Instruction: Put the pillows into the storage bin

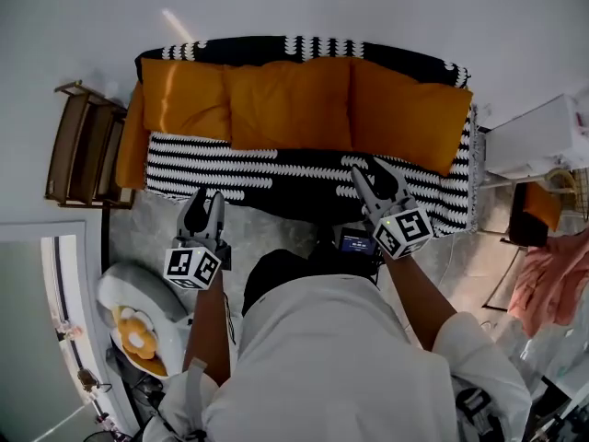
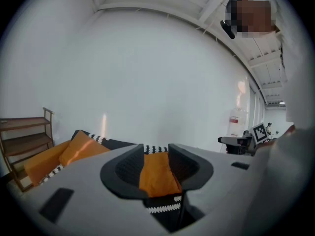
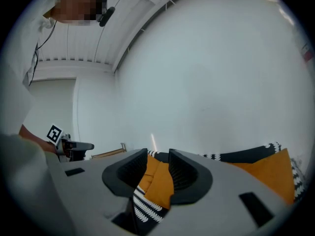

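Both grippers are held up in front of the sofa, and both are open. The left gripper (image 1: pixel 210 197) has its two jaws apart with nothing between them. The right gripper (image 1: pixel 368 175) is the same, jaws apart and holding nothing. Orange cloth shows through each gap, but it is far behind the jaws, not in them.

The biggest thing is the sofa (image 1: pixel 276 168), with a black and white cover, pushed against a white wall (image 1: pixel 294 3). Three orange pillows sit in a row along its back, side by side and touching. They are the left pillow (image 1: pixel 184 98), the middle pillow (image 1: pixel 290 104) and the right pillow (image 1: pixel 409 113). No gripper touches them. The right gripper's tips hang over the seat, just below the right pillow. The left gripper is by the front edge of the seat.

A brown wooden shelf (image 1: pixel 83 145) stands just beside the sofa's left end. A white boxy thing (image 1: pixel 538 136) stands near the right end. Below it lies some pink cloth (image 1: pixel 552 279). On the floor at the left is a small white thing with an orange flower (image 1: pixel 138 328).
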Action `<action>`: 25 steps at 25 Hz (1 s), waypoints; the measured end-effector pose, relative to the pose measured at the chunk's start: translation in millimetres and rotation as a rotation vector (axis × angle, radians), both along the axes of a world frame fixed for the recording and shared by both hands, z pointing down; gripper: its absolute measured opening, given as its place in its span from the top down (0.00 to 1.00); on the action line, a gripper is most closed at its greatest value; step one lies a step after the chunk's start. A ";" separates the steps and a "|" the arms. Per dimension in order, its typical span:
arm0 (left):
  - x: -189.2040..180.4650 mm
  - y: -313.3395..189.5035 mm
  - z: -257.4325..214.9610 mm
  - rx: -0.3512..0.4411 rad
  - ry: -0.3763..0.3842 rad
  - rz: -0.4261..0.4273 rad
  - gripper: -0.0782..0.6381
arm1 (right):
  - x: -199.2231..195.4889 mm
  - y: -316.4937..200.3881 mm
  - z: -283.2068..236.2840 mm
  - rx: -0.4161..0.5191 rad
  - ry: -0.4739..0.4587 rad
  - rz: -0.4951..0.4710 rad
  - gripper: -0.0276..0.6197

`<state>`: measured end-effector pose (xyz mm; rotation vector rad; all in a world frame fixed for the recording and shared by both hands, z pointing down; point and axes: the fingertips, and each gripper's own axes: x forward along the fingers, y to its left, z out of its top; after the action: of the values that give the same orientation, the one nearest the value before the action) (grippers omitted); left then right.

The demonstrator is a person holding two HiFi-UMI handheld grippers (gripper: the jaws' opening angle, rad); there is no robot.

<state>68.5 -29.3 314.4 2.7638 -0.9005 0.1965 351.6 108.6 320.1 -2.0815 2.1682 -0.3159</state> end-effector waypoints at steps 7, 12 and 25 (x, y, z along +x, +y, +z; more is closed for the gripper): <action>24.8 -56.6 41.8 -0.070 -0.076 0.030 0.67 | 45.2 -47.9 41.0 -0.072 -0.060 0.034 0.68; 43.6 -116.0 76.9 -0.126 -0.112 0.077 0.65 | 67.9 -89.8 73.2 -0.133 -0.097 0.065 0.66; 89.7 -299.4 234.5 -0.352 -0.197 0.170 0.61 | 132.2 -210.0 231.2 -0.414 -0.237 0.214 0.63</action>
<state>158.2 -328.6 548.9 2.5164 -0.6015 0.6039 483.8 -101.4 551.3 -2.3070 1.8428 -1.0024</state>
